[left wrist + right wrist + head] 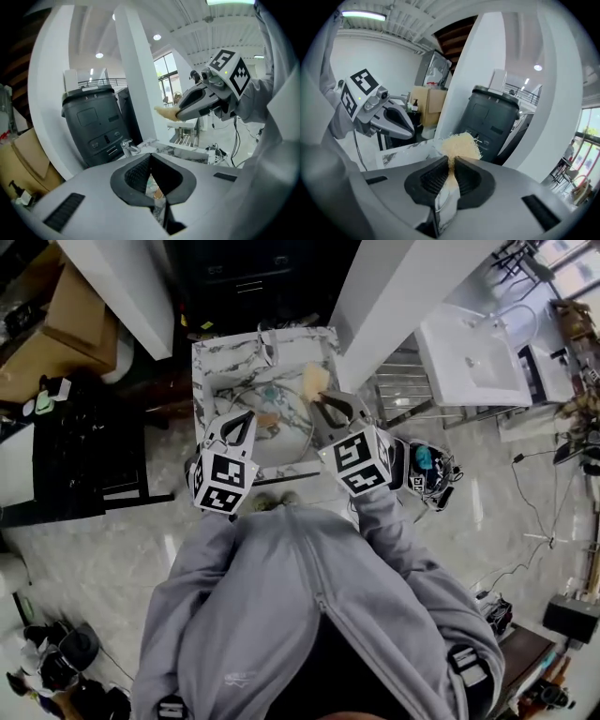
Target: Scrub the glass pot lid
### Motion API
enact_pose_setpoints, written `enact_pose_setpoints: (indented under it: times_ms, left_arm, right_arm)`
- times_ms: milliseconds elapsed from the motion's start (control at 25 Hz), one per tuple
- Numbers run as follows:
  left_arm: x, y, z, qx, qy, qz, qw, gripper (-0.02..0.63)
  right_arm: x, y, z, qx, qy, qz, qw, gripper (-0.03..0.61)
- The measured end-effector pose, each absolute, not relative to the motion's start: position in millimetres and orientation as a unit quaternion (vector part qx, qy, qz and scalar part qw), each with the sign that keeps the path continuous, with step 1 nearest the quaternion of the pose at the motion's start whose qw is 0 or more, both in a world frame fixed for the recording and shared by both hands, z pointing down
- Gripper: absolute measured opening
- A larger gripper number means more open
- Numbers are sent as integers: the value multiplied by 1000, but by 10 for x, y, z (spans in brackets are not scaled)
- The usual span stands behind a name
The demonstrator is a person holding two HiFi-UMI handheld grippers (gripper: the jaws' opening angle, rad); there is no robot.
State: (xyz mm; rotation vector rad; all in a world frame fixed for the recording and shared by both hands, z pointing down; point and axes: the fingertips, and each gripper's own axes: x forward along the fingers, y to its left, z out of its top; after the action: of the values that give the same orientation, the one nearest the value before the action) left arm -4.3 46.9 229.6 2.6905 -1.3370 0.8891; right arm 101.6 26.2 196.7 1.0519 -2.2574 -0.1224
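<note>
Both grippers are held up over a marble sink (208, 357). My right gripper (324, 406) is shut on a pale yellow fibre scrubber (315, 381); the tuft (460, 144) sticks out past the closed jaw tips (451, 161). My left gripper (241, 424) is shut with nothing between its jaws (151, 160). In the basin below them lies the glass pot lid (289, 442), seen only as a thin round rim and partly hidden by the grippers. From the left gripper view, the right gripper (182, 111) and scrubber (165, 112) hang at upper right.
A faucet (126, 147) stands at the sink's back edge. Behind it are a dark grey bin (93, 126) and a white pillar (138, 84). Cardboard boxes (80, 310) sit at far left, a white basin (469, 357) at right, and cables (534, 512) on the floor.
</note>
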Motion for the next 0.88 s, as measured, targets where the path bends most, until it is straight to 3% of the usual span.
enact_pose_setpoints:
  times_ms: [440,880]
  left_arm:
    - [-163,619,1468,855,-506,116,2,17]
    - [-86,898,1355,843,-534,63,0,17]
  right_arm:
    - [1056,471,1212,509,-858,9,75,54]
    - [877,815,1259,488,-870,-5,71,54]
